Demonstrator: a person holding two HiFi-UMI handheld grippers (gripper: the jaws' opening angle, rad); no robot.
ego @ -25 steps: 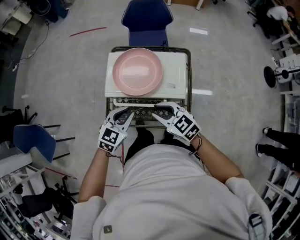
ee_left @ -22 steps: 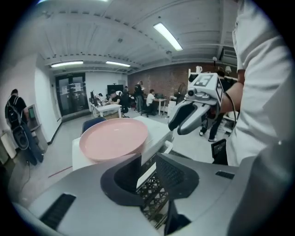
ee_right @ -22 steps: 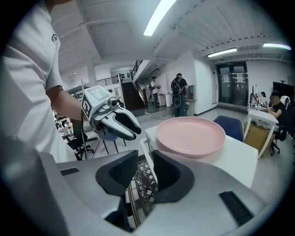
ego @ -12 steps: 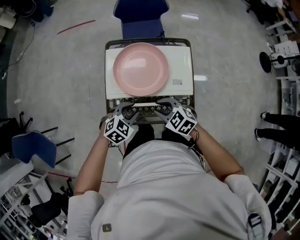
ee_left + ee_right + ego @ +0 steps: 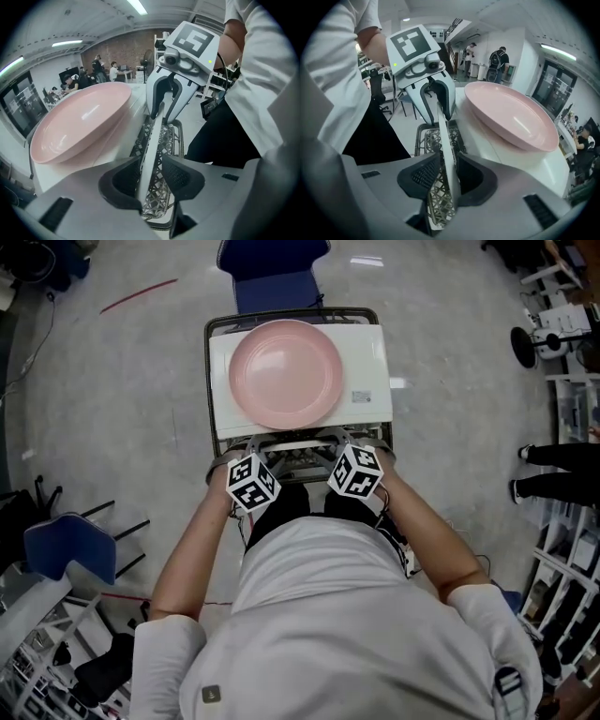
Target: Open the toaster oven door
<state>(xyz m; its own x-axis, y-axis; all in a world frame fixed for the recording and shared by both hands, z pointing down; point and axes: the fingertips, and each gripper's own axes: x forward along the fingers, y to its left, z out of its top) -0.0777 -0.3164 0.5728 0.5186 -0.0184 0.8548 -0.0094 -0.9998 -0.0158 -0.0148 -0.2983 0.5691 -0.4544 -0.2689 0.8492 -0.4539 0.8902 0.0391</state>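
Observation:
A white toaster oven (image 5: 370, 362) stands on a wire cart with a pink plate (image 5: 286, 373) on its top. Its white door handle (image 5: 298, 444) runs along the near edge. My left gripper (image 5: 251, 452) is at the handle's left end and my right gripper (image 5: 337, 446) at its right end. In the left gripper view the handle (image 5: 154, 140) passes between the left gripper's (image 5: 152, 180) opening jaws, with a gap on one side. In the right gripper view the handle (image 5: 446, 140) lies between the right gripper's (image 5: 446, 180) opening jaws, loose on the left pad's side.
A wire mesh rack (image 5: 165, 140) sits under the handle. The cart's dark frame (image 5: 208, 334) rings the oven. A blue chair (image 5: 272, 268) stands beyond it, another blue chair (image 5: 70, 545) at the left. A person's legs (image 5: 562, 486) and shelving are at the right.
Both grippers have moved up and inward from below the oven front onto the door handle. The left jaws stand wider than before.

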